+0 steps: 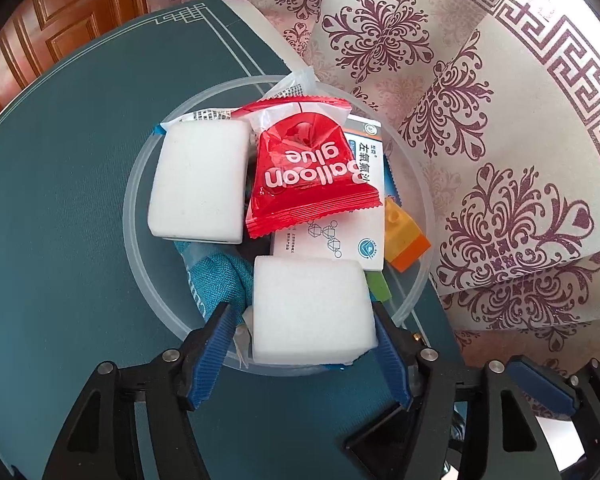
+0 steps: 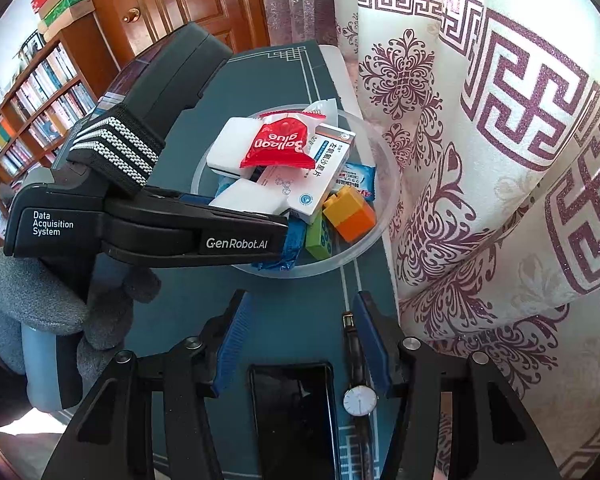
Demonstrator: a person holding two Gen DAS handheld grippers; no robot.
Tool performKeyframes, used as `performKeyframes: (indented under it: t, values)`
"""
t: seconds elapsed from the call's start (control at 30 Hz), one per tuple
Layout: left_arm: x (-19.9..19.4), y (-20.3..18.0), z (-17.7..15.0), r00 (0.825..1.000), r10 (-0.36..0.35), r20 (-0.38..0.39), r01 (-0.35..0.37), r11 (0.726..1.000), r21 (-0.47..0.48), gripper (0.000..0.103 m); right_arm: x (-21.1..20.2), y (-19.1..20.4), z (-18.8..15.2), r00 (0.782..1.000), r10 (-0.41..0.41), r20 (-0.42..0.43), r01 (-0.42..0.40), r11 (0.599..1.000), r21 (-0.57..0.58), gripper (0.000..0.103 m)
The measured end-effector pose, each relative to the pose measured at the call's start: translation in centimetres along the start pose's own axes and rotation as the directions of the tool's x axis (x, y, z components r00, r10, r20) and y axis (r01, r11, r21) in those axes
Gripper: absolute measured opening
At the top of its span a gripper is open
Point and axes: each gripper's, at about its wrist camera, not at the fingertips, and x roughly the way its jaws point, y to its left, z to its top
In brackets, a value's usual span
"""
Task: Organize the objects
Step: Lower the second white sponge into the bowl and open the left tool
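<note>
A clear plastic bowl (image 1: pixel 140 184) on the teal table mat holds two white sponge blocks, a red "Balloon glue" packet (image 1: pixel 308 172), a white medicine box (image 1: pixel 364 240), yellow-orange and green toy bricks (image 1: pixel 406 240) and a teal cloth. My left gripper (image 1: pixel 306 320) is open with its blue pads on either side of the near white sponge block (image 1: pixel 308 312); the left pad stands clear of it. In the right wrist view the left gripper (image 2: pixel 260 216) reaches into the bowl (image 2: pixel 384 200). My right gripper (image 2: pixel 300 316) is open and empty above the mat, short of the bowl.
A black phone (image 2: pixel 292 412) and a wristwatch (image 2: pixel 360 400) lie on the mat under the right gripper. A patterned curtain (image 2: pixel 480 160) hangs close on the right. A wooden door and bookshelf (image 2: pixel 32 104) stand at the left.
</note>
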Motion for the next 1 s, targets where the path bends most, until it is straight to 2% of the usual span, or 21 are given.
performKeyframes:
  t: [0.17,0.77,1.0]
  values:
    - [-0.2,0.6,-0.2,1.0,-0.013,-0.002,0.013,1.0,-0.021,0.073,0.2,0.2,0.1,1.0,0.004,-0.003,-0.004,1.0,0.002,0.055]
    - [-3.1,2.9,-2.1,0.999,0.018,0.034,-0.017,0.999,-0.043,0.074,0.4,0.8,0.0,1.0,0.022,-0.016,-0.022,1.0,0.02,0.055]
    - [-1.4,2.6,-1.7,1.0,0.019,0.018,-0.019,0.999,-0.031,0.074,0.0,1.3,-0.4,1.0,0.011,-0.017,-0.011,1.0,0.004,0.055]
